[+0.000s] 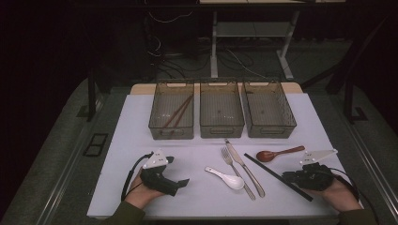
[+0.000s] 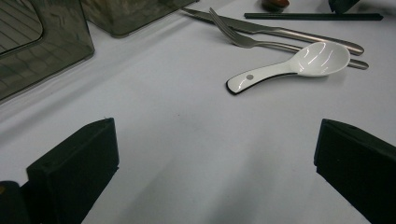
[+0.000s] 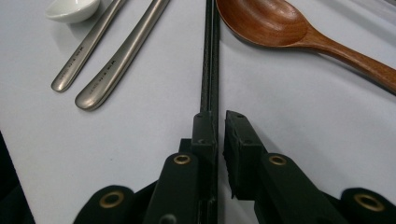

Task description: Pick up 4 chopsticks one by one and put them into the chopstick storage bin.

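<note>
My right gripper [image 1: 287, 177] [image 3: 220, 116] lies low on the white mat and is shut on the near end of a pair of black chopsticks [image 1: 270, 171] [image 3: 211, 56], which run diagonally away from it. A wooden spoon [image 1: 277, 153] [image 3: 266, 21] lies just beyond them. To their left lie a knife [image 1: 244, 166] [image 3: 123, 53], a fork [image 1: 234, 168] [image 3: 86, 46] and a white ceramic spoon [image 1: 227, 178] [image 2: 299, 63]. At the mat's front left, my left gripper [image 1: 176, 171] [image 2: 215, 123] stands open over bare mat, with nothing between its jaws.
Three clear bins stand in a row at the back: the left bin [image 1: 171, 133] holds brown chopsticks [image 1: 177, 112], with a middle bin [image 1: 221, 131] and a right bin [image 1: 272, 131] beside it. The white mat [image 1: 141, 140] ends close in front of both hands.
</note>
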Available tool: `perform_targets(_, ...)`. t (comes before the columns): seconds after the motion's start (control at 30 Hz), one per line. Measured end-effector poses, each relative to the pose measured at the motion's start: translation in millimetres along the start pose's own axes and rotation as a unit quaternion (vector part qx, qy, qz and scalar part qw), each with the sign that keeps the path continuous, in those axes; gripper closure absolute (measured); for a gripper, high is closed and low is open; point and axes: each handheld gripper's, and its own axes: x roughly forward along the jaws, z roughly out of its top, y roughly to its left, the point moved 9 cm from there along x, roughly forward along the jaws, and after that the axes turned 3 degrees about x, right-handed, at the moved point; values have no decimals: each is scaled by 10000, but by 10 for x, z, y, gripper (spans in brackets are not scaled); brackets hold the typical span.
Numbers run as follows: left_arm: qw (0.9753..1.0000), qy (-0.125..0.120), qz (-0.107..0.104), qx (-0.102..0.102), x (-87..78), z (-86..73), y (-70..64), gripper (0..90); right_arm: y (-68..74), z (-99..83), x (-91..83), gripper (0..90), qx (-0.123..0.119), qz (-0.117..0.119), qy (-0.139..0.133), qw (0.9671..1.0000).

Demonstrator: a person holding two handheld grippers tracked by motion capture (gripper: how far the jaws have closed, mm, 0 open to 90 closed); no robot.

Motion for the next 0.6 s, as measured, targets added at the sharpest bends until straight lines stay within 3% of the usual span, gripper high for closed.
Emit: perform_targets(0.6, 10000, 43, -18, -7, 14, -10, -10, 0, -18, -29, 46, 823, -162, -153, 136, 9997)
